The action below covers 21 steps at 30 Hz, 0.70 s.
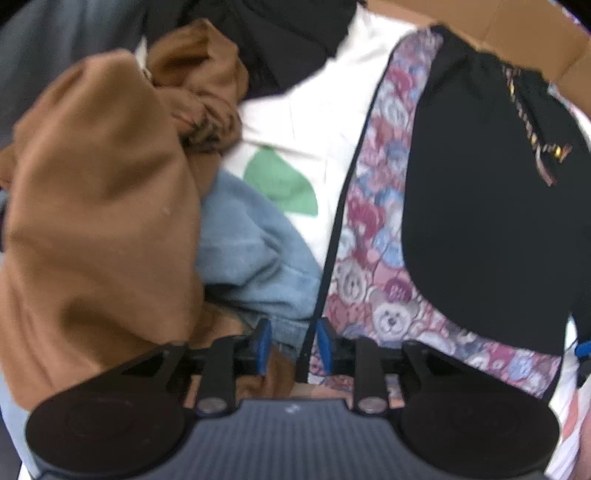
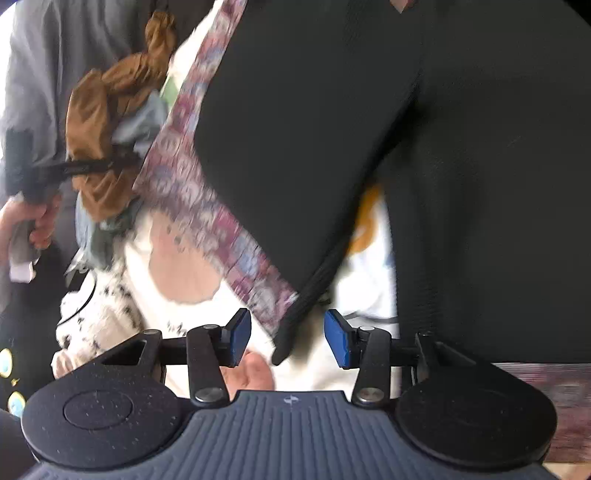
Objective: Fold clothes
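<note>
- between the two grippers hangs a black garment (image 1: 480, 206) with a teddy-bear print lining (image 1: 373, 236), draped over a heap of other clothes.
- the left gripper (image 1: 294, 343) has its blue pads parted by a small gap; the dark piped edge of the print lining runs down into that gap, but i cannot tell whether the pads pinch it.
- the right gripper (image 2: 288, 338) stands wide apart, holding nothing; a black ribbed cuff or hem tip (image 2: 291, 325) dangles between its pads without touching either.
- the garment looks soft and limp, probably light to middling in weight, with no stiffness to keep a shape; it will sag wherever it is not held.
- a fair place to take hold, by my judgement, is the ribbed cuff or the piped edge, where the cloth is doubled and less likely to slip off the pads.
- room is tight: a brown garment (image 1: 99, 206), a light blue denim piece (image 1: 251, 251) and a white cloth with a green leaf print (image 1: 295, 147) crowd the left side and lie under the black one.
- a cardboard edge (image 1: 517, 33) shows at the top right of the left view; no bare flat surface is visible.
- in the right view, a hand (image 2: 40, 221) grips the other tool's handle at far left, close to the brown bundle.
</note>
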Each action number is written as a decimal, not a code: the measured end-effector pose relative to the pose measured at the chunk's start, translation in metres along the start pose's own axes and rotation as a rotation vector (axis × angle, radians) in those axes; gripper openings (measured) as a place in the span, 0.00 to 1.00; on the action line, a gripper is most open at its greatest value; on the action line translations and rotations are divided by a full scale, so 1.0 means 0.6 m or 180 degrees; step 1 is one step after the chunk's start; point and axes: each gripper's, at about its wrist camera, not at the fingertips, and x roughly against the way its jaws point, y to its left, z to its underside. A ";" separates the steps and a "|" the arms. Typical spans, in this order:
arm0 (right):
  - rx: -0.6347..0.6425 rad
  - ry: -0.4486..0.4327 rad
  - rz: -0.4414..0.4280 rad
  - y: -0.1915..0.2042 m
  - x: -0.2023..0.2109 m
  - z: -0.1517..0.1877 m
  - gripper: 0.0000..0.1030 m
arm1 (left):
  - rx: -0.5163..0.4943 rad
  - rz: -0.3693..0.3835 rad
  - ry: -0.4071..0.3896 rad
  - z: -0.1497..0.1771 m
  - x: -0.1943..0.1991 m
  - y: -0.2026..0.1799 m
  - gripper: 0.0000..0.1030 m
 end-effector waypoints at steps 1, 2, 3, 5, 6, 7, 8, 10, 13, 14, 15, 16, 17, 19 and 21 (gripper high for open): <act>0.0008 -0.0042 0.0075 0.004 0.015 -0.004 0.50 | 0.0016 0.0024 -0.0047 -0.001 0.013 -0.002 0.32; 0.0015 -0.0084 0.0149 0.007 0.029 -0.007 0.50 | 0.0008 0.0052 -0.0090 -0.002 0.025 -0.005 0.35; 0.0025 -0.0126 0.0221 0.011 0.044 -0.011 0.50 | 0.0001 0.0081 -0.0133 -0.003 0.036 -0.009 0.38; 0.0065 -0.0205 0.0334 0.023 0.078 -0.017 0.50 | 0.0036 0.0148 -0.0203 -0.005 0.058 -0.014 0.43; 0.0083 -0.0232 0.0388 0.029 0.094 -0.019 0.50 | 0.0053 0.0182 -0.0238 -0.006 0.069 -0.017 0.45; 0.0102 -0.0258 0.0443 0.035 0.111 -0.022 0.50 | 0.0070 0.0215 -0.0272 -0.007 0.080 -0.019 0.46; 0.0125 -0.0281 0.0506 0.042 0.130 -0.023 0.50 | 0.0088 0.0249 -0.0307 -0.008 0.091 -0.022 0.46; 0.0172 -0.0326 0.0633 0.057 0.169 -0.026 0.50 | 0.0122 0.0316 -0.0377 -0.010 0.112 -0.028 0.47; 0.0285 -0.0384 0.0812 0.082 0.223 -0.026 0.51 | 0.0174 0.0416 -0.0481 -0.013 0.145 -0.036 0.51; 0.0320 -0.0408 0.0881 0.090 0.240 -0.026 0.51 | 0.0191 0.0450 -0.0516 -0.014 0.156 -0.039 0.51; 0.0328 -0.0429 0.0943 0.096 0.257 -0.026 0.51 | 0.0208 0.0483 -0.0551 -0.015 0.167 -0.041 0.51; 0.0336 -0.0450 0.1001 0.102 0.273 -0.026 0.51 | 0.0226 0.0517 -0.0585 -0.016 0.177 -0.044 0.51; 0.0347 -0.0472 0.1046 0.109 0.288 -0.026 0.51 | 0.0243 0.0549 -0.0619 -0.017 0.188 -0.047 0.51; 0.0352 -0.0519 0.1147 0.121 0.318 -0.024 0.52 | 0.0257 0.0542 -0.0632 -0.018 0.207 -0.049 0.52; 0.0310 -0.0575 0.1232 0.131 0.346 -0.022 0.52 | 0.0272 0.0535 -0.0645 -0.019 0.226 -0.051 0.56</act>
